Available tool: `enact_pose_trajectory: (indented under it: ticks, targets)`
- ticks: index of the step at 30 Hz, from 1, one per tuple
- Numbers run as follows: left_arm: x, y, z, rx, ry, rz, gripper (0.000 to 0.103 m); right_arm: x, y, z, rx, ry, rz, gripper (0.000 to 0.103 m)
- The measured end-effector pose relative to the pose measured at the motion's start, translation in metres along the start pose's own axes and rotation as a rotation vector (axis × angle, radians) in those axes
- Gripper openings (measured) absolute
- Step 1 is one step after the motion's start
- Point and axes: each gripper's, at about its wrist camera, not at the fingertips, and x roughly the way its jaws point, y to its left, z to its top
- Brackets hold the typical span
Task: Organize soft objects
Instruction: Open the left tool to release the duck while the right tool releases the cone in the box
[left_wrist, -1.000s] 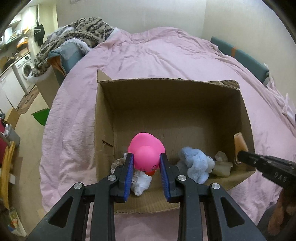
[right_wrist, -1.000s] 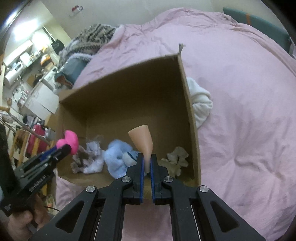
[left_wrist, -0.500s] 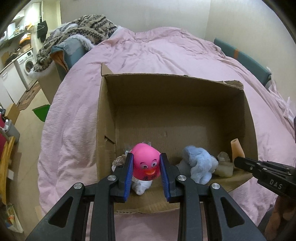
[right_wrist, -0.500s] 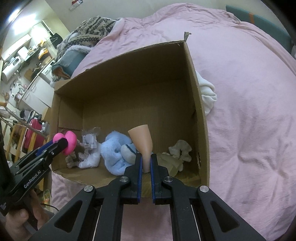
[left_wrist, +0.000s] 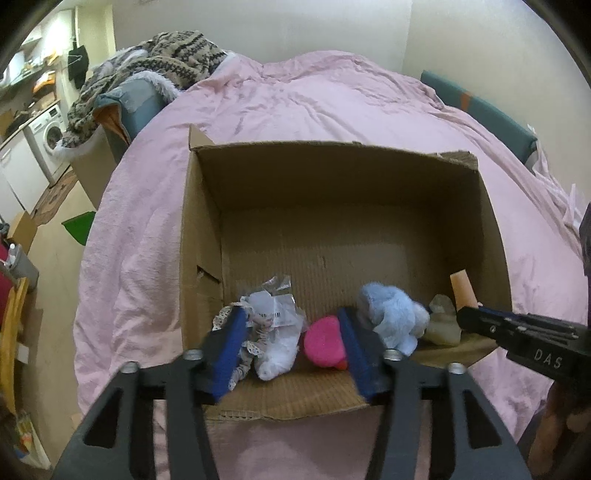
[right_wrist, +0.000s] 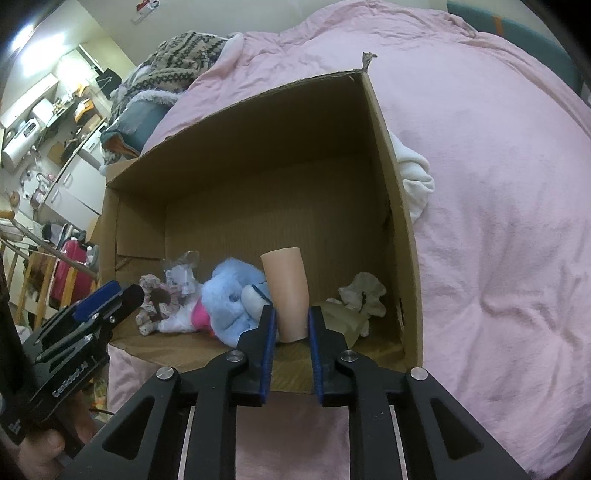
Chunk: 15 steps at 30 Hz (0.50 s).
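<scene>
With both sets of jaws just opened, the pink duck toy (left_wrist: 325, 341) and peach tube (right_wrist: 286, 291) are released from the left gripper (left_wrist: 291, 350) and right gripper (right_wrist: 291, 328) along the cardboard box's (left_wrist: 207, 236) near edge for storage.

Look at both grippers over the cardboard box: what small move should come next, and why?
Probably lift both grippers out of the cardboard box. The left gripper has just been opening and the pink toy lies loose between its jaws. The right gripper has just been opening around the peach tube.
</scene>
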Motion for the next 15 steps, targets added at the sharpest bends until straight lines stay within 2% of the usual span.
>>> enact_pose_trajectory:
  ticks: [3, 5, 6, 7, 8, 10, 15]
  targets:
    - [-0.003, 0.0, 0.001, -0.003, -0.01, -0.012, 0.057, 0.0, 0.001, 0.0, -0.001, -0.002, 0.008, 0.022]
    - [-0.006, -0.001, 0.001, -0.005, -0.021, -0.011, 0.058, -0.001, 0.002, 0.001, -0.002, -0.003, 0.012, 0.029]
    - [-0.008, -0.001, 0.001, -0.006, -0.027, -0.011, 0.058, -0.002, 0.002, 0.001, 0.001, -0.006, 0.013, 0.043]
    - [-0.009, 0.0, 0.001, -0.009, -0.031, -0.016, 0.058, -0.003, 0.001, 0.001, 0.009, -0.012, 0.016, 0.068]
    - [-0.01, 0.001, 0.002, -0.012, -0.034, -0.018, 0.058, -0.005, 0.0, 0.001, 0.024, -0.024, 0.02, 0.075]
    - [-0.012, 0.002, 0.003, -0.017, -0.045, -0.011, 0.058, -0.012, -0.004, 0.002, 0.056, -0.066, 0.026, 0.077]
    - [-0.023, 0.01, 0.004, -0.047, -0.07, 0.005, 0.058, -0.019, -0.007, 0.005, 0.065, -0.098, 0.027, 0.077]
